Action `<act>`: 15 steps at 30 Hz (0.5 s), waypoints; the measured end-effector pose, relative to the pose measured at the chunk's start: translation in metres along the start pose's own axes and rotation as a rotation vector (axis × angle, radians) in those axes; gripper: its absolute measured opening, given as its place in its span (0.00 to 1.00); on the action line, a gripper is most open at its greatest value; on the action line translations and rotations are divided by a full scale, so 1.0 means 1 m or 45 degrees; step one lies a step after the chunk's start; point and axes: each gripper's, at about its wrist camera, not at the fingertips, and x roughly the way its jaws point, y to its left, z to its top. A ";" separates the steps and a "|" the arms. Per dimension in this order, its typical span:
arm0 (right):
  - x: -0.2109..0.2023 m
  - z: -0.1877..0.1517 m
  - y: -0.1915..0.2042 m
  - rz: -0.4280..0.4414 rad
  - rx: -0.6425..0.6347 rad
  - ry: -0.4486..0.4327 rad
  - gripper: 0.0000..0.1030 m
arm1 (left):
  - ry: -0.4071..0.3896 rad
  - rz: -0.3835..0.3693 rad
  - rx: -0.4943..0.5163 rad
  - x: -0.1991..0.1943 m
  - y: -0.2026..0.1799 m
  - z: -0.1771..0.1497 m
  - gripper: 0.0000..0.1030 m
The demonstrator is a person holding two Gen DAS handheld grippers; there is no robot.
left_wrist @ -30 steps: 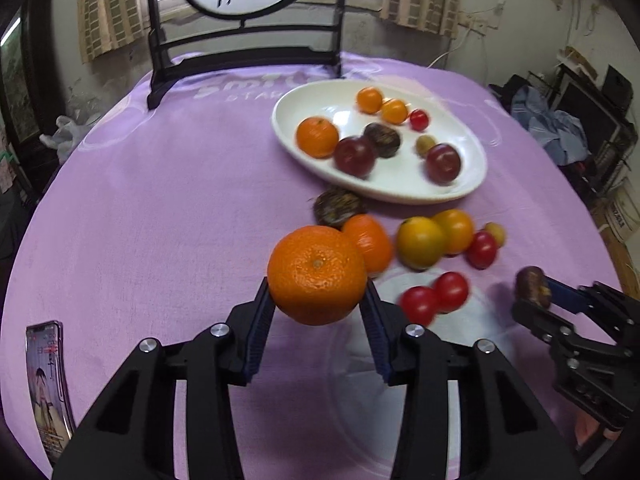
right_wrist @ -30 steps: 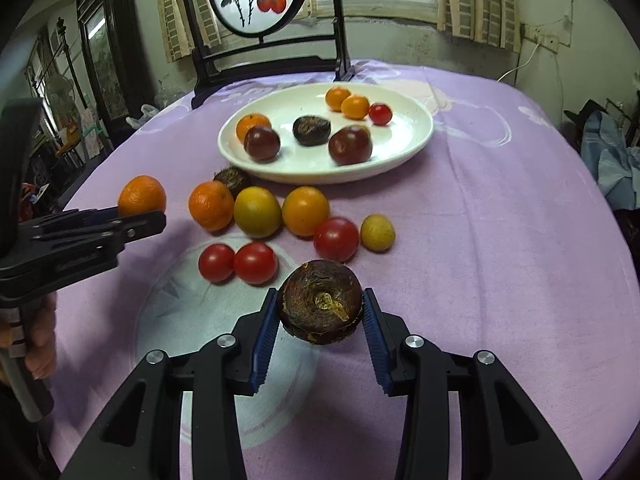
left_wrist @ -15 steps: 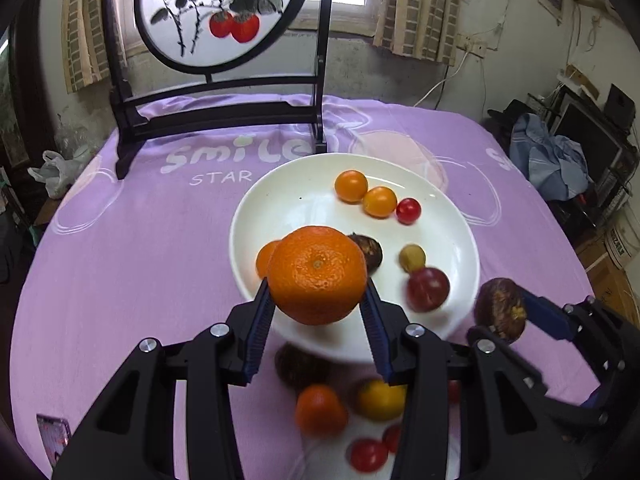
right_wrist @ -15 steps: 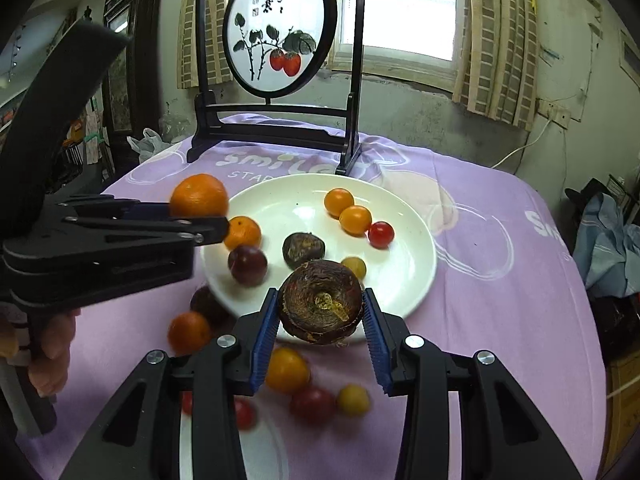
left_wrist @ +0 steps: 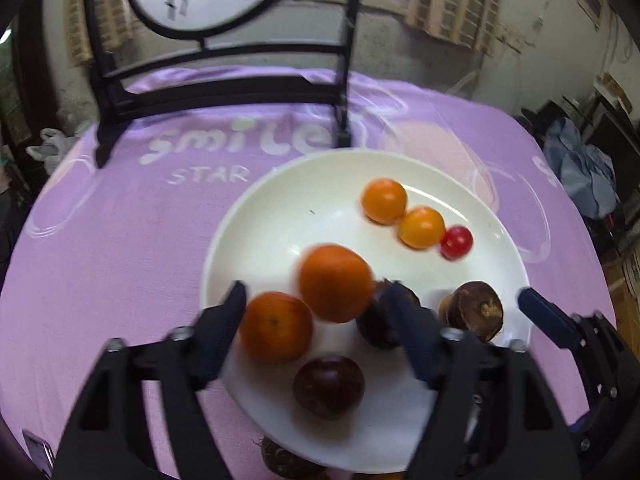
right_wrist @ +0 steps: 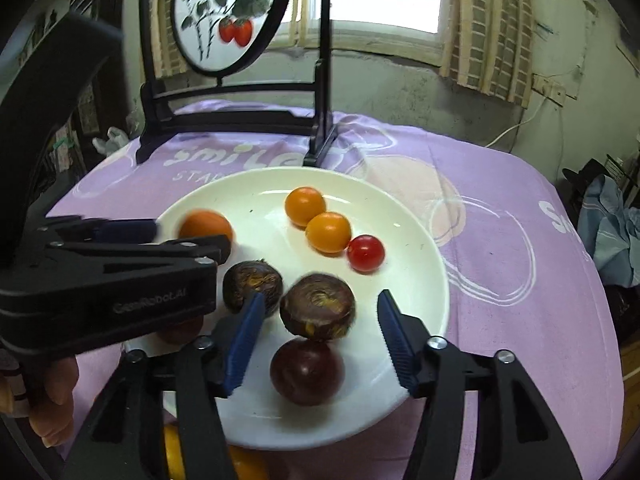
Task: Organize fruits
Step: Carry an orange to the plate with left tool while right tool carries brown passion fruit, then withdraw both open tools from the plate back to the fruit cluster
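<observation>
Currently my left tongs (left_wrist: 316, 312) have just been opening, and the mandarin (left_wrist: 335, 282) drops free onto the white plate (left_wrist: 280, 184). My right tongs (right_wrist: 320, 316) have likewise just been opening around the brown fruit (right_wrist: 317, 306), now loose over the plate. Fruit remaining on the surface is barely visible below the plate rim.

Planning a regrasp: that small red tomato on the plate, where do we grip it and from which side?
Grip the red tomato across its round middle, coming from above. Set the fingers front and back: a yellow-orange fruit touches its left, while the white plate lies bare to its right and front.
</observation>
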 end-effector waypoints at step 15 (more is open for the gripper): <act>-0.080 -0.054 -0.019 0.079 0.050 0.023 0.63 | -0.136 -0.013 0.083 -0.099 0.008 -0.085 0.92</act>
